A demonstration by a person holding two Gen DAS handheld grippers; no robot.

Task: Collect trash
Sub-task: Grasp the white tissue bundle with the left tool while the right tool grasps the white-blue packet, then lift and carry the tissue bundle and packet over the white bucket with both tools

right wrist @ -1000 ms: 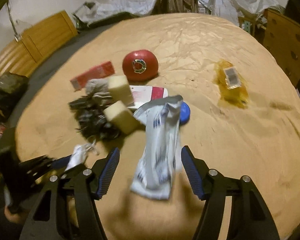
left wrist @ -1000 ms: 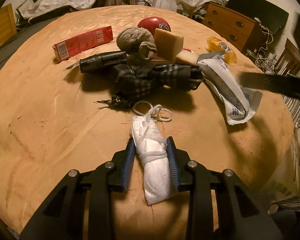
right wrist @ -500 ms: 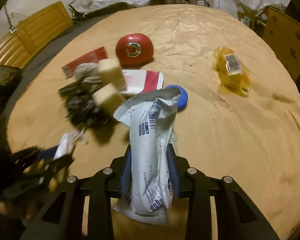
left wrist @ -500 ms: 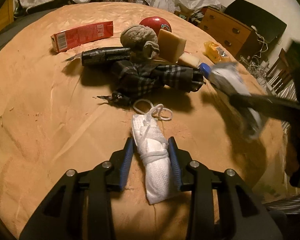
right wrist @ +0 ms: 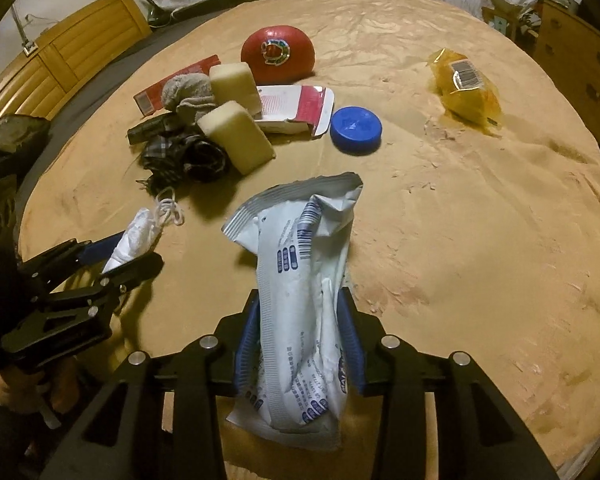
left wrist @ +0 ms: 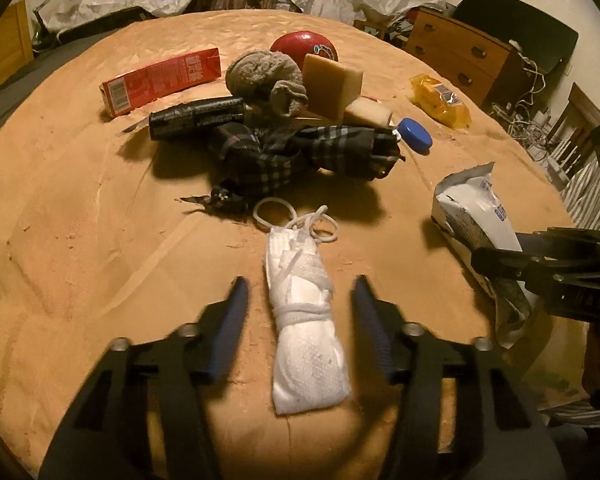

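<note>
The left gripper point(left wrist: 300, 312), jaws just opening, is straddling the rolled white mask point(left wrist: 306, 320) lengthwise without gripping, while the right gripper point(right wrist: 300, 344) beside it is pinching the white wrapper point(right wrist: 300, 300).

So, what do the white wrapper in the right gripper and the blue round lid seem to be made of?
White wrapper: probably thin plastic film, slightly glossy; it is crumpled, with sharp creases and a torn open top. Blue round lid: likely rigid moulded plastic, smooth with a soft sheen and a raised rim.
</note>
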